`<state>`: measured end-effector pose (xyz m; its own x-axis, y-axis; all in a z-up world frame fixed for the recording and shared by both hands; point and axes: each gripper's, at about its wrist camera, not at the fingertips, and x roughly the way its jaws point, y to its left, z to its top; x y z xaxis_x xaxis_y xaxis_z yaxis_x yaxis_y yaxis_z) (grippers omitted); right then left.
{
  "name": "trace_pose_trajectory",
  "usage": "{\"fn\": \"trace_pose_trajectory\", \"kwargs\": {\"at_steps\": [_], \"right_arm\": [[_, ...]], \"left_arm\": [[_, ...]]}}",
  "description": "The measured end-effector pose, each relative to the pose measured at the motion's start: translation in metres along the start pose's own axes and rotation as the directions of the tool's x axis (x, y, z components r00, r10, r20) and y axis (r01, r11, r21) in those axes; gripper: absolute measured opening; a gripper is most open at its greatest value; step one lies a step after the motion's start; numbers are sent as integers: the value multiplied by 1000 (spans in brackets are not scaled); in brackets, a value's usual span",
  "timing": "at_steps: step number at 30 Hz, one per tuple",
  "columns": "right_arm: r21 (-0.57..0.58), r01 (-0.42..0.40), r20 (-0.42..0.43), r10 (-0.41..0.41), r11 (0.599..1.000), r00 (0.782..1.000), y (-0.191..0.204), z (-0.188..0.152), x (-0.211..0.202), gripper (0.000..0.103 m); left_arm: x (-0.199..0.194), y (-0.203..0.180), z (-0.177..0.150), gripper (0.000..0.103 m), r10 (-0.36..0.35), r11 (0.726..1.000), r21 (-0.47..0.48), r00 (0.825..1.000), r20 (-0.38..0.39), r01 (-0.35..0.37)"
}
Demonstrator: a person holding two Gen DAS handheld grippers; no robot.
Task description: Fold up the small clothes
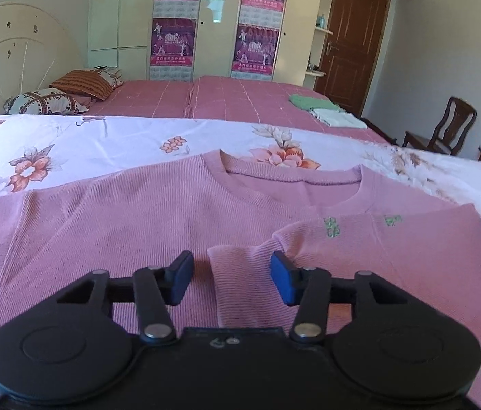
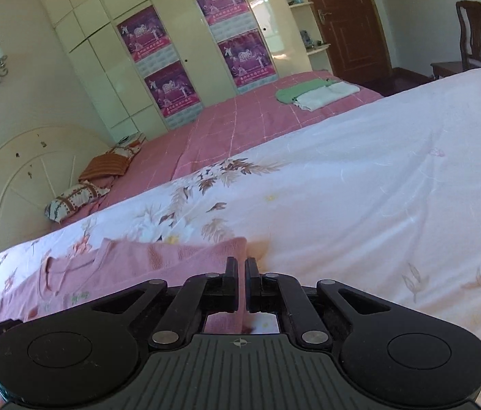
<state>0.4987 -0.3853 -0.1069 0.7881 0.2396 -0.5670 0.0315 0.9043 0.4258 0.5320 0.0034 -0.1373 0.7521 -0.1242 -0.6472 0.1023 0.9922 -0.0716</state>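
Pink ribbed-knit sweater (image 1: 131,225) lies flat, front up, on a white floral quilt (image 1: 103,140) spread over the near part of the bed; round neckline points away from the left camera toward the wardrobe, hem toward the camera, so the long axis runs near-to-far in that view. The sleeve (image 1: 394,249) on the right side of the left view is folded in across the chest, its ribbed cuff (image 1: 240,273) ending near the garment's middle; small green embroidered marks sit near the fold. Fabric is a fine vertical rib, soft, matte, with a thicker banded collar. Left gripper (image 1: 231,278) stands roughly half open, black arms with blue pads, cuff lying between the jaws, pads not pressing on it. Right gripper (image 2: 242,283) is at the sweater's outer edge, jaws nearly together with a strip of pink knit running through the narrow gap, so it is clamped on the sweater's edge. Beyond the quilt is a pink checked bedspread (image 1: 233,99) with a folded green garment (image 1: 312,102) and a folded white one (image 1: 336,118), patterned pillows (image 1: 45,102) by the cream headboard (image 1: 11,51), and a glossy wardrobe (image 1: 220,17) with magenta posters.
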Motion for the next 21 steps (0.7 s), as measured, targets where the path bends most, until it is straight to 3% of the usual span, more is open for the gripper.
{"fn": "trace_pose_trajectory", "kwargs": {"at_steps": [2,4,7,8,10,14,17,21], "right_arm": [[-58,-38,-14,38,998,999,10,6,16,3],[-86,19,-107,-28,996,994,8,5,44,2],[38,27,-95,-23,999,995,-9,13,44,0],[3,47,-71,-47,999,996,-3,14,34,0],[-71,9,-28,-11,997,1000,9,8,7,0],[-133,-28,-54,21,991,998,21,-31,-41,0],[-174,-16,-157,-12,985,988,25,-67,-40,0],[-107,12,-99,-22,994,995,29,-69,-61,0]], "left_arm": [[3,-3,-2,49,46,999,24,999,15,-47],[3,-5,-1,50,74,997,22,997,19,-74],[-12,-10,2,45,113,993,42,993,42,-114],[-24,-13,2,47,103,992,59,992,74,-108],[-46,-20,-2,48,40,997,55,993,114,-47],[-62,-55,-21,55,-70,987,153,991,110,53],[-43,-65,-36,51,-81,986,146,997,0,80],[-71,-68,-43,54,-100,989,117,991,90,90]]}}
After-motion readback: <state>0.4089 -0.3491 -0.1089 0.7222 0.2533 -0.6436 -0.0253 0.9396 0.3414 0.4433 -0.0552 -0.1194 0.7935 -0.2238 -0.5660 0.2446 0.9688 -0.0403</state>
